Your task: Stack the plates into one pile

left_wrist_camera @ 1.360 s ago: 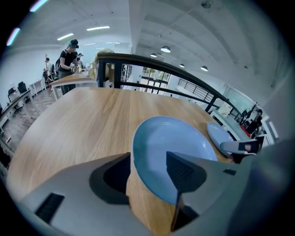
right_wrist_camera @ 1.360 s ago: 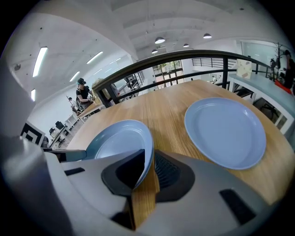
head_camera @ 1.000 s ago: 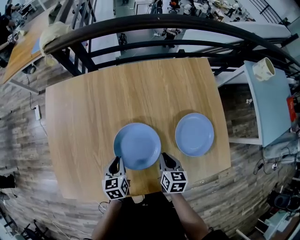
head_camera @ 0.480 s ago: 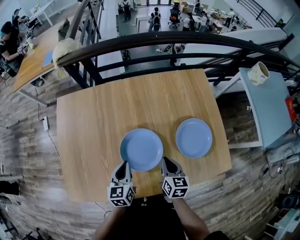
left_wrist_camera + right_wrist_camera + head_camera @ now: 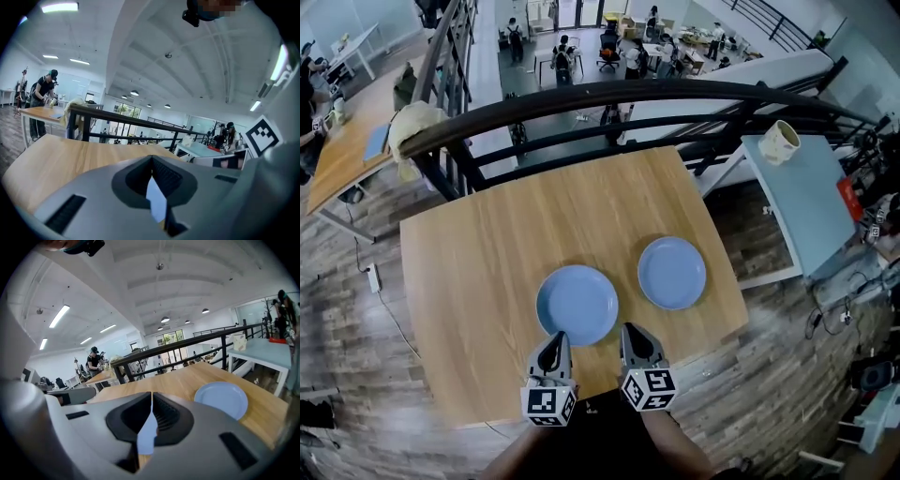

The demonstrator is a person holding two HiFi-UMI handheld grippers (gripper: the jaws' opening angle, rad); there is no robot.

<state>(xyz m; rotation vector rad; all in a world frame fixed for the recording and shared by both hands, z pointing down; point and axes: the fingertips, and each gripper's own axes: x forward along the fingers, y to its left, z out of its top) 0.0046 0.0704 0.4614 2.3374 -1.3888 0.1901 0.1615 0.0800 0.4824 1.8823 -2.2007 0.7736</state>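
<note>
Now both plates lie flat on the wooden table (image 5: 487, 253), apart from each other and not yet stacked. The left plate (image 5: 577, 302) sits near the table's near edge, and the right plate (image 5: 672, 272) lies a little farther in and to the right, with a strip of bare wood between them. The left gripper (image 5: 554, 341) is at the near-left rim of the left plate, its tip overlapping that rim as seen from the head view. The right gripper (image 5: 632, 334) is just off the same plate's near-right rim. Both point toward the far side and are tilted slightly down. In each gripper view the two jaws meet at their tips, so both grippers are closed and nothing is pinched between them. The sliver of blue in the gap behind the tips is the plate lying beyond, with wood showing under it. The right gripper view also shows the right plate flat on the table, off to that gripper's right. A black railing (image 5: 609, 94) runs along the table's far edge.
</note>
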